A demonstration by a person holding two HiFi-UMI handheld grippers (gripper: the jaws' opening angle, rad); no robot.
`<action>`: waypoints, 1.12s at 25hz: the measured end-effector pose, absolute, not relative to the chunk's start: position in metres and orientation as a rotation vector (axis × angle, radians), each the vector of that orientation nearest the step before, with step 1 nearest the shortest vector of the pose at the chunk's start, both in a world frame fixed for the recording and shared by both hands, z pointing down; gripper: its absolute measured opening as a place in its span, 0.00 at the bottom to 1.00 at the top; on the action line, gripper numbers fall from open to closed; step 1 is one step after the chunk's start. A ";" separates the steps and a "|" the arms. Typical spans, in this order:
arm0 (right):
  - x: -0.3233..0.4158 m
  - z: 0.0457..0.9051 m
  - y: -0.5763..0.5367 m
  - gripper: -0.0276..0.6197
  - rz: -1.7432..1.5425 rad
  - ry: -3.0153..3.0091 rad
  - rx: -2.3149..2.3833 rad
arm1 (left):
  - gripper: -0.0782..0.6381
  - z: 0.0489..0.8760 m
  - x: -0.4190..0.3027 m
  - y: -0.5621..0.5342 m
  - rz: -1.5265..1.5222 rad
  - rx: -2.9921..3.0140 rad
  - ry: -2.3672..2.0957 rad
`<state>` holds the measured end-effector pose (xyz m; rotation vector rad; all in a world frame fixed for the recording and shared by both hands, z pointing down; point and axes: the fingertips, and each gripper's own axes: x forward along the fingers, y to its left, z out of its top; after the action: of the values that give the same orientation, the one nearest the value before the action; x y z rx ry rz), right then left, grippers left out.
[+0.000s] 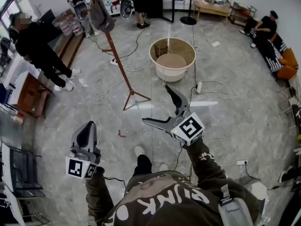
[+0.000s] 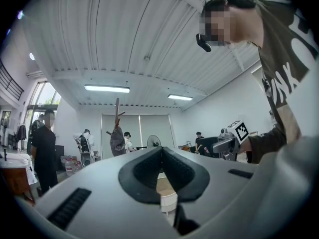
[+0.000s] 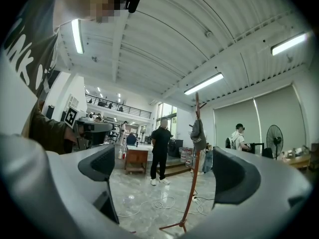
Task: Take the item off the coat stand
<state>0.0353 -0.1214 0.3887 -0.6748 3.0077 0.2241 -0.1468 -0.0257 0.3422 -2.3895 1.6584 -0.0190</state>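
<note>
Grey polished floor (image 1: pixel 235 102), loose white cables (image 1: pixel 101 91) trailing across it.

One coat stand (image 1: pixel 120 67): slim red-brown pole, upright on splayed feet, seen beyond both grippers. In the right gripper view, framed between the two fingers but far off (image 3: pixel 192 193).

Three bystanders in the head view: one in black (image 1: pixel 40 46) at left near the stand, one standing (image 1: pixel 141 4) at the far end, one seated (image 1: pixel 263 27) at right.

One round beige tub (image 1: pixel 172 74) on the floor, right of the stand, apart from it.

Two grippers, low and near the body. Left gripper (image 1: pixel 88 126): fingers clenched together, pads meeting, nothing between them. Right gripper (image 1: pixel 155 103): fingers (image 1: pixel 176 100) released, spread wide, only floor and the distant stand showing in the gap.

One grey item (image 1: pixel 100 15), soft and drooping, hung high on the coat stand near its top pegs; well apart from both grippers. Kind of item not clear at this range.
</note>
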 end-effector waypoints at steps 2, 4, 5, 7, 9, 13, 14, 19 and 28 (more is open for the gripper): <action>0.031 0.389 -0.135 0.96 0.228 3.005 -0.689 | 0.12 0.345 -0.153 -0.041 -0.013 -2.398 1.647; 0.024 0.390 -0.150 0.96 0.230 3.003 -0.706 | 0.12 0.348 -0.162 -0.058 -0.004 -2.406 1.636; 0.020 0.391 -0.157 0.96 0.230 3.003 -0.714 | 0.12 0.349 -0.167 -0.067 0.001 -2.409 1.629; 0.012 0.393 -0.175 0.96 0.231 3.006 -0.734 | 0.12 0.352 -0.178 -0.087 0.014 -2.414 1.616; 0.001 0.393 -0.195 0.96 0.232 3.009 -0.759 | 0.12 0.353 -0.191 -0.107 0.025 -2.418 1.608; -0.032 0.393 -0.230 0.96 0.228 3.015 -0.787 | 0.12 0.361 -0.229 -0.145 0.029 -2.434 1.611; -0.042 0.392 -0.238 0.96 0.229 3.017 -0.790 | 0.12 0.362 -0.240 -0.153 0.032 -2.438 1.612; -0.085 0.387 -0.280 0.96 0.237 3.023 -0.819 | 0.12 0.363 -0.284 -0.196 0.051 -2.459 1.600; -0.136 0.383 -0.334 0.96 0.231 3.024 -0.875 | 0.12 0.366 -0.340 -0.251 0.088 -2.488 1.573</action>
<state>-0.1363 -0.3342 0.3830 -0.8747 3.0242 0.2307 -0.3400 -0.2508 0.3665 -2.4879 1.5731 0.0879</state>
